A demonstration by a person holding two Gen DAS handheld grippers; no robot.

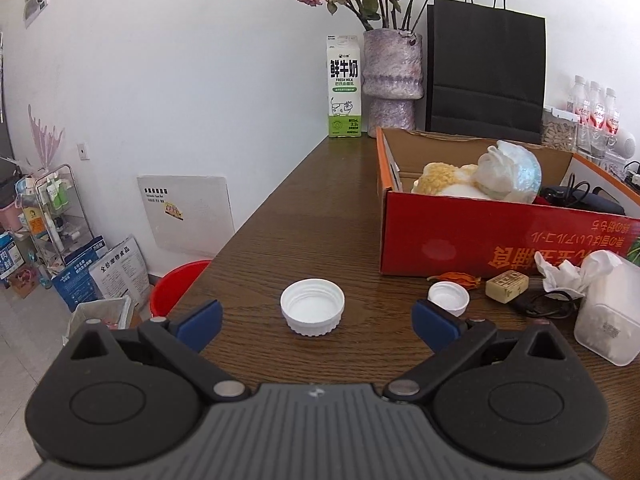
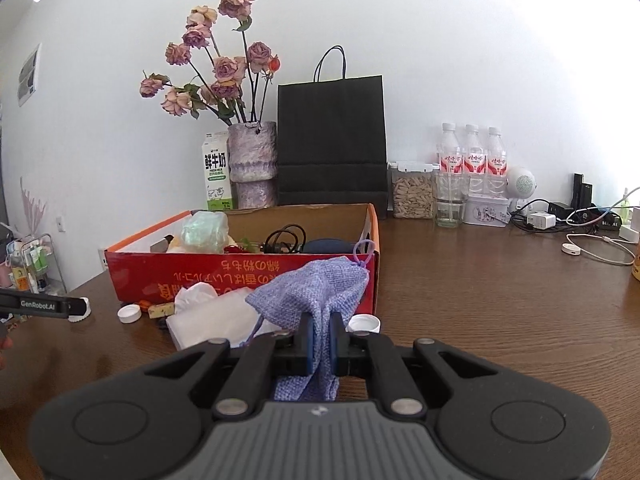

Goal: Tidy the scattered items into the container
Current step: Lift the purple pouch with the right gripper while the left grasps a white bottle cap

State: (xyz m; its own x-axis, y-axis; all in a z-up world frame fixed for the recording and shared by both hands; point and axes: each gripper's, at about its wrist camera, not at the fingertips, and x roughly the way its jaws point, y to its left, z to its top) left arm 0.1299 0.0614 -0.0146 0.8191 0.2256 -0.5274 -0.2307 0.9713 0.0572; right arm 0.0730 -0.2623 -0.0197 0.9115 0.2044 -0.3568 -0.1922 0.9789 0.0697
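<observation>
A red cardboard box (image 1: 460,236) (image 2: 132,272) sits on the wooden table and holds several items. In the left wrist view my left gripper (image 1: 316,322) is open, its blue pads on either side of a large white cap (image 1: 312,311) lying open side up. A smaller white cap (image 1: 448,298), an orange peel (image 1: 456,279), a tan block (image 1: 507,286) and a white tissue pack (image 1: 608,312) lie to the right. My right gripper (image 2: 320,342) is shut on a lilac woven drawstring pouch (image 2: 316,288), held just in front of the box. Another white cap (image 2: 365,323) lies beside it.
A milk carton (image 1: 344,88), a vase of dried roses (image 1: 394,76) and a black paper bag (image 1: 486,68) stand along the wall behind the box. Water bottles (image 2: 472,156), a seed jar (image 2: 412,192), a tin and cables (image 2: 592,240) fill the back right. A red bin (image 1: 176,286) stands below the table's left edge.
</observation>
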